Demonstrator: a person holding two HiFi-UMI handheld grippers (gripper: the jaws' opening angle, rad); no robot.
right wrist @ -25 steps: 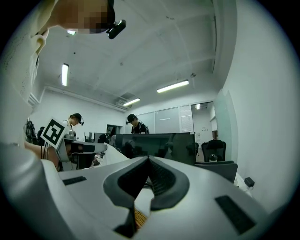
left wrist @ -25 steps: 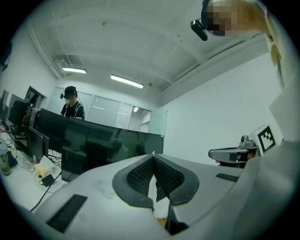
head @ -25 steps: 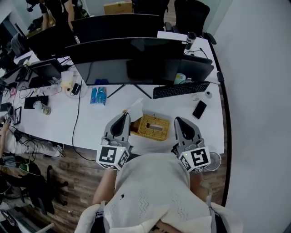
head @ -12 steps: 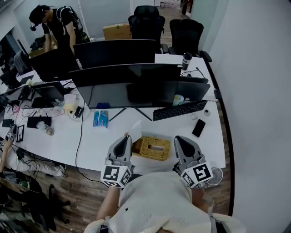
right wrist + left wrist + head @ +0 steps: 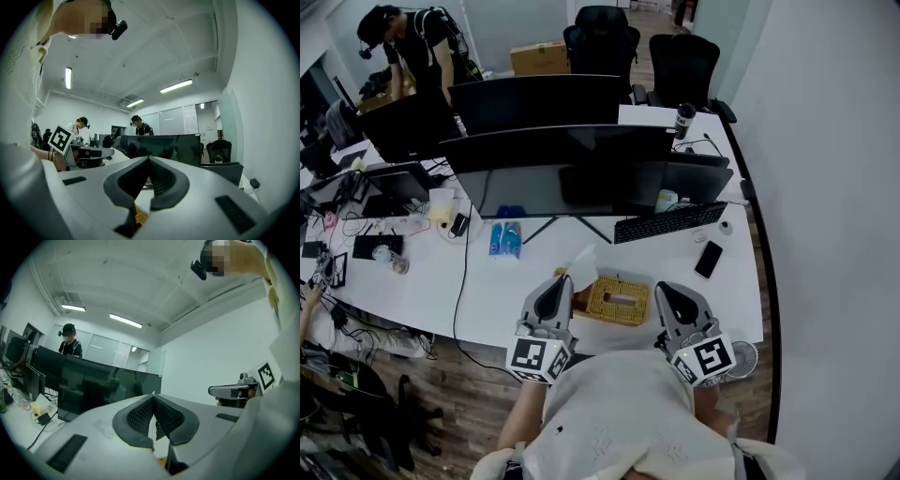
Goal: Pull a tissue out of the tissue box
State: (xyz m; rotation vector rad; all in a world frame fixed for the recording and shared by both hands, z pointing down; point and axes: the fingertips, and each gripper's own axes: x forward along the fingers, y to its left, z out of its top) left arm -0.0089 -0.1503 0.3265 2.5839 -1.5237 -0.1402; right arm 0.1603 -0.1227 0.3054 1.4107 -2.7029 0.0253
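A woven wicker tissue box sits on the white desk near its front edge, between my two grippers. My left gripper is at the box's left end, shut on a white tissue that sticks up and to the right above its tip. In the left gripper view the jaws meet, with a thin white strip of tissue pinched between the pads. My right gripper is at the box's right end, shut with nothing in it. A corner of the box shows below its jaws.
Two rows of dark monitors stand behind the box. A keyboard, a phone and a blue packet lie on the desk. A person stands at the far left. The desk's right edge runs along a white wall.
The head view has tilted up, so the box and both grippers sit lower in the frame. The left gripper still holds the tissue beside the box, and the right gripper stays shut.
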